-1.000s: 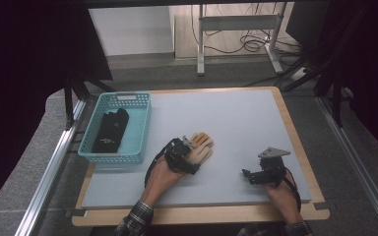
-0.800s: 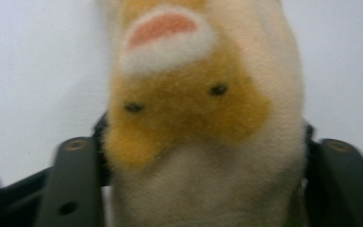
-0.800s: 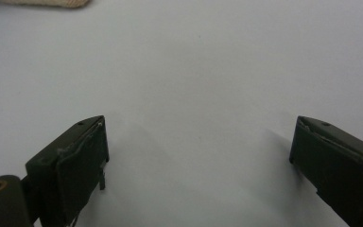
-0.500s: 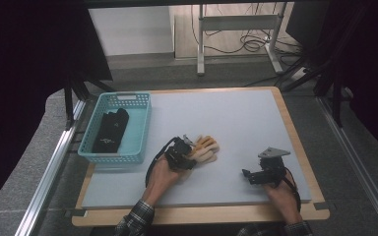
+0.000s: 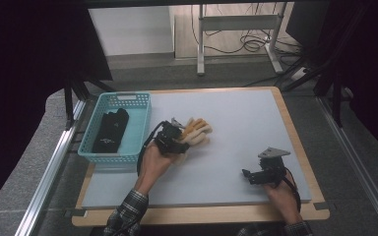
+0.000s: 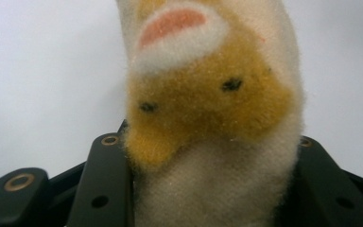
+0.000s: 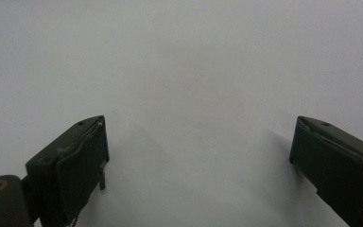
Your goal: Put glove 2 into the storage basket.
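A fuzzy cream and orange plush toy with two small black eyes is held just above the pale mat, right of the basket. My left gripper is shut on the plush toy, whose body is squeezed between the two black jaws. Near the mat's front right, my right gripper rests low with its jaws wide apart. Nothing but bare mat lies between the right gripper's jaws.
A teal plastic basket stands at the mat's left edge with a black cloth item inside. The pale mat lies on a wooden board. Beyond the table's far edge are metal table legs and cables on the floor.
My left gripper has carried the plush toy a little away from the person, toward the far side of the mat. The right gripper has stayed where it was.
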`<move>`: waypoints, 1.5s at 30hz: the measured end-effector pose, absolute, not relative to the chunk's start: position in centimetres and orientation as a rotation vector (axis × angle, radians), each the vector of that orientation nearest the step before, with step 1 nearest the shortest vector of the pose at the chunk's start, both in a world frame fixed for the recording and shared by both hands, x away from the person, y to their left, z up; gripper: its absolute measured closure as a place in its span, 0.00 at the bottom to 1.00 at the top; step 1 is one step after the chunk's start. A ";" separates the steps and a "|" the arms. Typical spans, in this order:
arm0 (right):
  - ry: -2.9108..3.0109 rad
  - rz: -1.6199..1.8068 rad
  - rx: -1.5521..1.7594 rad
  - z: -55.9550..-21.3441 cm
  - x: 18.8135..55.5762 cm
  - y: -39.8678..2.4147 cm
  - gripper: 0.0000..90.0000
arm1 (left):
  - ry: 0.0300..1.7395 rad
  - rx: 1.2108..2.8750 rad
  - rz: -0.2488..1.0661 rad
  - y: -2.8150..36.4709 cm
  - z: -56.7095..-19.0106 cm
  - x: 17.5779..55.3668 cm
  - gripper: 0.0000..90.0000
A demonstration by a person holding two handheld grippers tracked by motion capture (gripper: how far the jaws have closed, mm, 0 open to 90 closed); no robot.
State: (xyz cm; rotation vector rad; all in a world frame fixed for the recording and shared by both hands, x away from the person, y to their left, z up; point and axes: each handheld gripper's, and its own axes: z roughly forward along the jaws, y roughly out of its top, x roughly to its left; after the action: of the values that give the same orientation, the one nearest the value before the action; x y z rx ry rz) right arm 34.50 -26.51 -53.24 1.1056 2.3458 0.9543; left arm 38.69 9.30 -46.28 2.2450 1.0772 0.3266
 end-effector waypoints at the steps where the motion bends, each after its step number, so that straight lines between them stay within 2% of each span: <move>1: 2.346 0.955 1.106 -53.2 34.5 -26.5 0.06 | 1.083 2.240 0.334 9.6 -46.0 38.8 0.61; 9: 2.345 0.953 1.105 -53.2 34.5 -26.5 0.06 | 1.163 2.191 0.405 12.6 -43.3 39.9 0.60; 21: 2.345 0.956 1.106 -53.2 34.5 -26.5 0.06 | 1.385 2.067 0.508 20.2 -40.6 41.5 0.59; 27: 2.346 0.956 1.106 -53.2 34.5 -26.5 0.06 | 1.537 2.000 0.536 24.0 -41.3 42.5 0.59; 34: 2.346 0.955 1.105 -53.2 34.5 -26.5 0.06 | 1.657 1.974 0.561 26.8 -42.8 43.6 0.58; 45: 2.345 0.956 1.105 -53.2 34.5 -26.5 0.06 | 1.728 2.038 0.475 26.3 -47.3 46.3 0.57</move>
State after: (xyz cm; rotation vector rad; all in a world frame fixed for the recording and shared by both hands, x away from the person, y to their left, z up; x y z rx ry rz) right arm 34.50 -26.51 -53.24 1.1049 2.3453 0.9557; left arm 46.26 26.27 -47.25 2.0379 1.7278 0.4749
